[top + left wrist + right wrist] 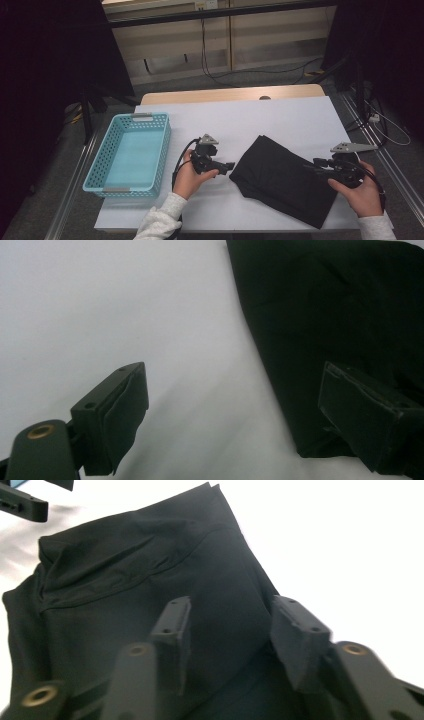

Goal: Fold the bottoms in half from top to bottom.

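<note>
Both grippers' jaws apart: left gripper (227, 166) wide beside black cloth (282, 177), right gripper (320, 165) seemingly gripping nothing.

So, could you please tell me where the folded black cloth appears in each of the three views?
High view: black cloth lies right of centre on the white table cover.
Left gripper view: it occupies the upper right.
Right gripper view: it spans the centre and left.
Shared landmark: the white table cover.
</note>
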Demonstrator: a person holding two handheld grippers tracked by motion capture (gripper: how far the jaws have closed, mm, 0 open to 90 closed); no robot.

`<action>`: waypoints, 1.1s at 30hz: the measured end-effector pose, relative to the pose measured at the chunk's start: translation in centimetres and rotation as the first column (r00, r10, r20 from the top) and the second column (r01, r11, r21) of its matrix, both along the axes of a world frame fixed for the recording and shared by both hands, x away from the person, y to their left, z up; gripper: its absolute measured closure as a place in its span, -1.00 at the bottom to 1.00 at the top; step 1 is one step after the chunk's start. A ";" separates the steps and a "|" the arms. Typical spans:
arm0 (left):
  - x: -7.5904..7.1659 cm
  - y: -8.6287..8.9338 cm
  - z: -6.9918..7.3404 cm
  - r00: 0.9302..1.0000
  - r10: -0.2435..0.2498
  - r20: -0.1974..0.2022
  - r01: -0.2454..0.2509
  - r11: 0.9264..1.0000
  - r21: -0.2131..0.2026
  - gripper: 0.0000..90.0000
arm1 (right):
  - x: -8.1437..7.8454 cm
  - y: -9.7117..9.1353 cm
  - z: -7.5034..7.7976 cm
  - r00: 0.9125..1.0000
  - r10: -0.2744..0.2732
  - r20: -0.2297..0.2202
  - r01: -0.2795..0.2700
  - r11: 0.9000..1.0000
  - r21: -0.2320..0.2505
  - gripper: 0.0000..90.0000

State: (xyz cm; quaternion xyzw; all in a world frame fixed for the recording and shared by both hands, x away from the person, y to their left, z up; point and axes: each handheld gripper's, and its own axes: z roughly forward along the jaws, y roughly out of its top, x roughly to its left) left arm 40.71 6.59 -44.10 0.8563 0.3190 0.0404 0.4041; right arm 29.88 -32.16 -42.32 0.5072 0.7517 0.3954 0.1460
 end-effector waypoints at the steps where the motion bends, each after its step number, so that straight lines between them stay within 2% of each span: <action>1: -0.1 -0.1 -0.2 1.000 -0.006 -0.007 0.006 1.000 0.002 -0.71 | 0.1 0.1 -0.1 1.000 0.003 -0.002 -0.003 1.000 0.002 -0.05; 2: -0.1 -0.3 -0.3 1.000 -0.007 -0.009 0.007 1.000 0.003 -0.71 | 0.1 0.1 -0.1 1.000 0.003 -0.002 -0.003 1.000 0.002 -0.05; 4: -0.3 -0.7 -0.6 0.999 -0.021 -0.026 0.021 1.000 0.008 -0.68 | 0.2 0.2 -0.3 1.000 -0.002 0.001 0.002 1.000 0.005 -0.19; 10: -0.6 -1.4 -0.9 0.999 -0.041 -0.027 0.042 0.999 0.019 -0.66 | 0.4 0.4 -0.4 1.000 0.004 0.004 -0.004 1.000 0.003 -0.30; 12: -0.9 -1.7 -1.0 0.999 -0.038 -0.039 0.039 0.999 0.025 -0.63 | 0.4 0.5 -0.5 1.000 0.006 0.000 -0.006 1.000 -0.003 -0.31; 13: -1.1 -1.9 -1.3 0.997 -0.042 -0.067 0.044 0.999 0.028 -0.52 | 0.4 0.6 -0.5 1.000 0.007 -0.002 -0.007 1.000 -0.006 -0.32; 14: -1.1 -1.9 -1.3 0.997 -0.042 -0.067 0.044 0.999 0.028 -0.54 | 0.4 0.6 -0.5 1.000 0.007 -0.002 -0.007 1.000 -0.006 -0.32; 15: -1.4 -2.1 -1.3 0.998 -0.041 -0.046 0.043 0.998 0.046 -0.54 | 0.4 0.6 -0.5 1.000 0.008 -0.001 -0.008 1.000 -0.006 -0.32; 16: -1.5 -2.3 -1.2 0.998 -0.044 -0.038 0.046 0.997 0.063 -0.48 | 0.4 0.6 -0.5 1.000 0.008 -0.001 -0.008 1.000 -0.006 -0.32; 18: -1.9 -2.5 -1.0 0.999 -0.031 -0.040 0.034 0.997 0.074 -0.25 | 0.4 0.7 -0.5 1.000 0.007 -0.001 -0.007 1.000 -0.010 -0.33; 19: -1.9 -2.5 -1.0 0.999 -0.031 -0.040 0.034 0.997 0.074 -0.17 | 0.4 0.7 -0.5 1.000 0.007 -0.001 -0.007 1.000 -0.010 -0.33; 20: -2.0 -2.5 -1.0 0.998 -0.031 -0.047 0.034 0.997 0.075 -0.17 | 0.5 0.7 -0.5 1.000 0.007 -0.002 -0.007 1.000 -0.012 -0.33; 23: -2.0 -2.3 -0.9 0.997 -0.031 -0.064 0.035 0.997 0.070 0.15 | 0.5 0.9 -0.6 1.000 0.010 -0.006 -0.010 1.000 -0.014 -0.33; 25: -1.9 -2.2 -0.9 0.994 -0.030 -0.107 0.036 0.998 0.047 0.39 | 0.5 1.0 -0.6 1.000 0.011 -0.006 -0.011 1.000 -0.019 -0.33; 27: -1.9 -2.2 -1.0 0.986 -0.042 -0.163 0.045 0.999 0.015 0.67 | 0.6 1.2 -0.7 1.000 0.015 -0.008 -0.015 1.000 -0.028 -0.33; 29: -1.8 -2.3 -1.0 0.983 -0.041 -0.180 0.043 0.999 0.009 0.81 | 0.6 1.4 -0.6 1.000 0.017 -0.002 -0.017 0.999 -0.030 -0.33; 33: -1.6 -2.3 -0.8 0.978 -0.027 -0.207 0.030 1.000 0.009 0.85 | 0.5 1.4 -0.5 1.000 0.017 0.003 -0.017 0.999 -0.027 -0.33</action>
